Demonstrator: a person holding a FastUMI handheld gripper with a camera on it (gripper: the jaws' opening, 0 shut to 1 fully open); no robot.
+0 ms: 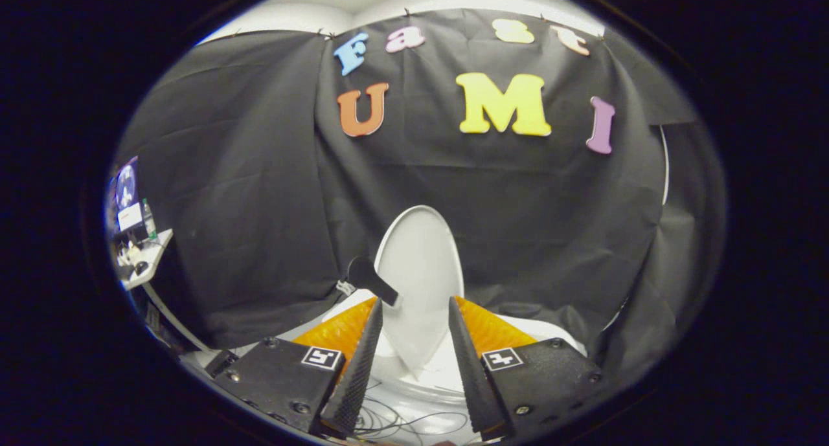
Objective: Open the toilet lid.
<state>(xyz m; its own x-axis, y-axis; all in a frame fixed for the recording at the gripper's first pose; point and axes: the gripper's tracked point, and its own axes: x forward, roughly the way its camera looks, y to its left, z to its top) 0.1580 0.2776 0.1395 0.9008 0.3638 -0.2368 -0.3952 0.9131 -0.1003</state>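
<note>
Toilet lid: raised, stood nearly upright just ahead of the fingertips, against the black cloth. Long axis is set vertical; rounded end is pointed up, hinge end down at the bowl. A dark handle is fixed at its left edge.

Gripper: fingers parted, nothing grasped.

Risk: if insufficiently leaned back, the lid may be dropped forward and slammed; a nudge from the fingers would cause it.

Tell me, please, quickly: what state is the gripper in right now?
Gripper: open, fingers apart and holding nothing; the raised toilet lid stands just ahead, seen between them, with its black handle untouched.
</note>
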